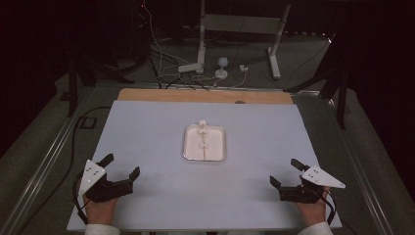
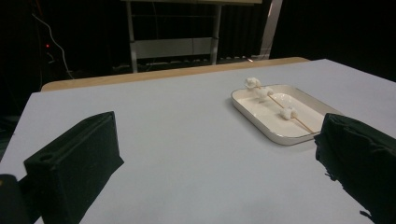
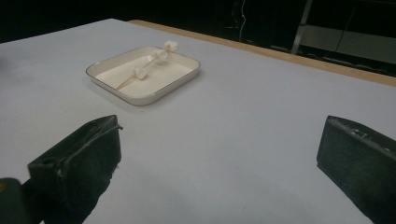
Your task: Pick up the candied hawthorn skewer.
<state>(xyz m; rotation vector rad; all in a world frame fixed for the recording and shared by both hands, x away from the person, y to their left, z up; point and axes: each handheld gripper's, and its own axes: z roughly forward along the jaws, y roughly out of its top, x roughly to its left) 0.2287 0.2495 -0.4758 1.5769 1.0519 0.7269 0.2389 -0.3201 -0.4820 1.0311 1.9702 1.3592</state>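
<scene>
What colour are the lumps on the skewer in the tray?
White lumps on a pale wooden skewer, clearest in the left gripper view.

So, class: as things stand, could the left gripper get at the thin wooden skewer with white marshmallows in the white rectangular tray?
Probably yes: the left gripper stands open, and bare table lies between it and the skewer in the tray.
</scene>
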